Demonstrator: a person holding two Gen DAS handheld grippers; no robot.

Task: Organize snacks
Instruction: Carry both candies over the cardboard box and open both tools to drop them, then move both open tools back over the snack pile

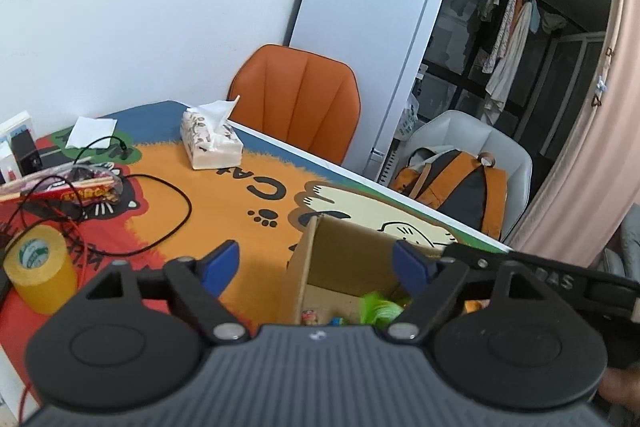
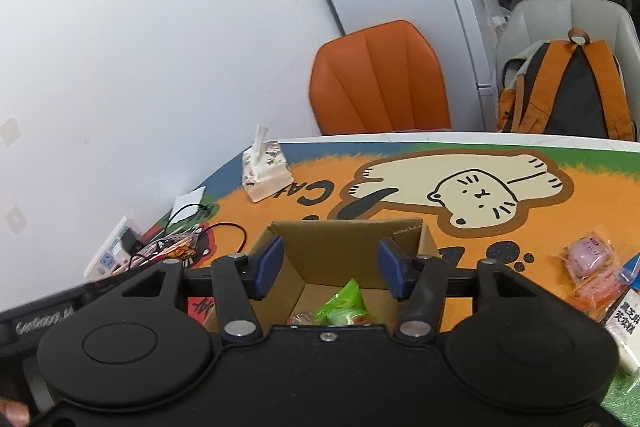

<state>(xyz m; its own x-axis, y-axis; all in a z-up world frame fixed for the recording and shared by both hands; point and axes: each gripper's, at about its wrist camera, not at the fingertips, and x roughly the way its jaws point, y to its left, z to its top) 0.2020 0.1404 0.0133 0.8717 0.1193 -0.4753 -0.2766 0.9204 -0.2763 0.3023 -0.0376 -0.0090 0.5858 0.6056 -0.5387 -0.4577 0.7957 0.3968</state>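
An open cardboard box [image 1: 340, 259] [image 2: 344, 247] stands on the cat-print table mat. Inside lie a green snack packet [image 2: 346, 307] [image 1: 380, 307] and small wrapped sweets. My left gripper [image 1: 316, 267] is open and empty, hovering over the box's left wall. My right gripper [image 2: 330, 269] is open and empty, above the box opening. Loose snacks lie on the mat to the right: a pink packet [image 2: 588, 257], an orange-pink packet [image 2: 600, 289] and a white labelled packet [image 2: 626, 323]. A red snack bag [image 1: 76, 189] lies at the far left.
A tissue pack [image 1: 210, 141] [image 2: 266, 171], a yellow tape roll [image 1: 38, 269], black cables [image 1: 160, 203] and a power strip [image 2: 116, 255] sit on the left. An orange chair [image 1: 298, 99] and a grey chair with a backpack [image 2: 568, 91] stand behind the table.
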